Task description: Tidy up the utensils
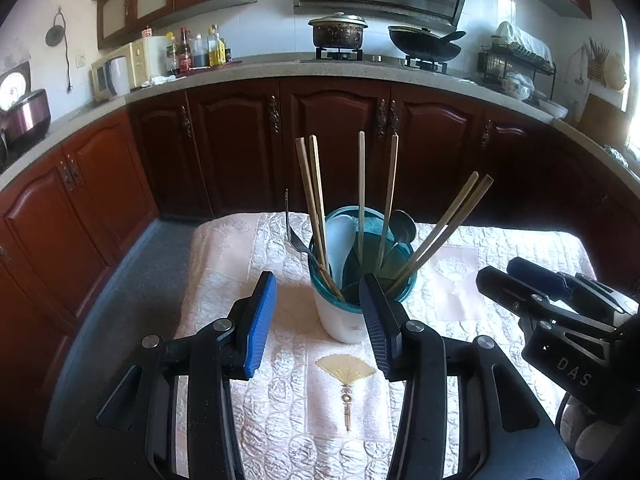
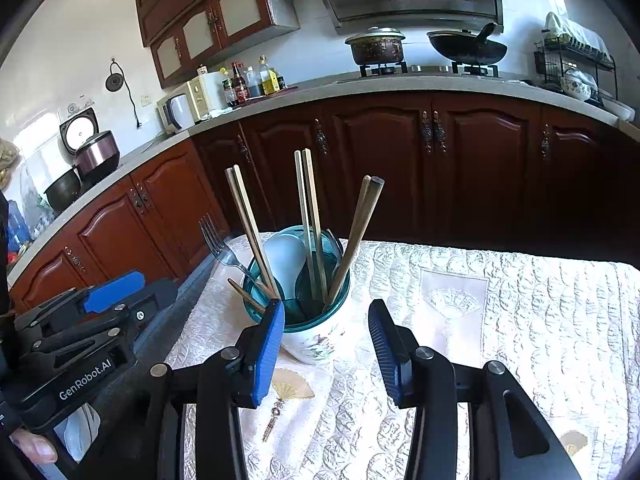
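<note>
**Inspector A:** Left wrist view first. Left gripper (image 1: 318, 304) held before the utensil holder (image 1: 352, 280), jaws released, nothing between the pads; right-hand pad overlapping the holder's rim in the picture, contact not confirmed. Holder standing upright near the middle of the quilted cloth (image 1: 280, 400) on the table. Chopsticks (image 1: 362, 196) fanned out of the top, fork (image 1: 294, 236) leaning out on the left, white spoon (image 1: 340, 240) and metal spoon (image 1: 402, 226) inside.

**Inspector B:** Step in hand?

**Inspector A:** Judged near complete: no loose utensils seen on the cloth. Next move likely a withdrawal, or a tidying of the splayed chopsticks; care needed not to tip the holder.

**Inspector B:** Right wrist view?

**Inspector A:** Right gripper (image 2: 326, 322) set just short of the holder (image 2: 316, 332), jaws apart and empty, grasping nothing. Left pad level with the teal rim in the picture, touching or not unclear. Fork (image 2: 218, 246) tilted well outward; one short stick (image 2: 246, 296) poking low over the rim on the left.

**Inspector B:** Obscured items?

**Inspector A:** Holder interior dark, lower ends of all utensils hidden. Holder base partly screened by the pads in both views. Near table edge cut off below. Count of spoons uncertain.
</note>
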{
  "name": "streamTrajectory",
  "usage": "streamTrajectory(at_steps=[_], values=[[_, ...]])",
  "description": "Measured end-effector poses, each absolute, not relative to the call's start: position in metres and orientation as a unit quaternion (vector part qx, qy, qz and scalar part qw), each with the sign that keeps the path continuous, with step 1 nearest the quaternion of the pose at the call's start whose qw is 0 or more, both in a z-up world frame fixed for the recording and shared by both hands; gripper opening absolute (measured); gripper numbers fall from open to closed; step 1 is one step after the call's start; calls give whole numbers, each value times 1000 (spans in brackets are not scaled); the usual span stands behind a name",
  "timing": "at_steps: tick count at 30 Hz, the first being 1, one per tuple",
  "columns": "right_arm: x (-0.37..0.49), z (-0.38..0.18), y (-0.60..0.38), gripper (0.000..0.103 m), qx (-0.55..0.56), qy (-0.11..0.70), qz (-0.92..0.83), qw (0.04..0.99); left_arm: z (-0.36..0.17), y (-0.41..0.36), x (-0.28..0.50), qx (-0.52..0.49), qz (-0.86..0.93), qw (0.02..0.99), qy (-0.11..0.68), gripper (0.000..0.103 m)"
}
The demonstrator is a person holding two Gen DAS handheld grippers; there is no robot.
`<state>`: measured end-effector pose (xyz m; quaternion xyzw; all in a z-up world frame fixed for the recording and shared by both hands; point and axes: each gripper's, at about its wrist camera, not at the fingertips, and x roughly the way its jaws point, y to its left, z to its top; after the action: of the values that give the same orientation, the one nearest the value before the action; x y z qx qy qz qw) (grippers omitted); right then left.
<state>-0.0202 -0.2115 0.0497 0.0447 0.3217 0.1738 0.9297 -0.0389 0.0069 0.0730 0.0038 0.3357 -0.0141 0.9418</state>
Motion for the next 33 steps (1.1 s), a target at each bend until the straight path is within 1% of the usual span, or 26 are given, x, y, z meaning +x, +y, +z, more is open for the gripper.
streamTrajectory(at_steps=[21,33], values=[[-21,49,-212,43,41,320,170,931,69,0,-41,17,3,940,340,42],[-16,51,-212,43,35,318,168,933,73,1,-41,18,14,944,329,42]])
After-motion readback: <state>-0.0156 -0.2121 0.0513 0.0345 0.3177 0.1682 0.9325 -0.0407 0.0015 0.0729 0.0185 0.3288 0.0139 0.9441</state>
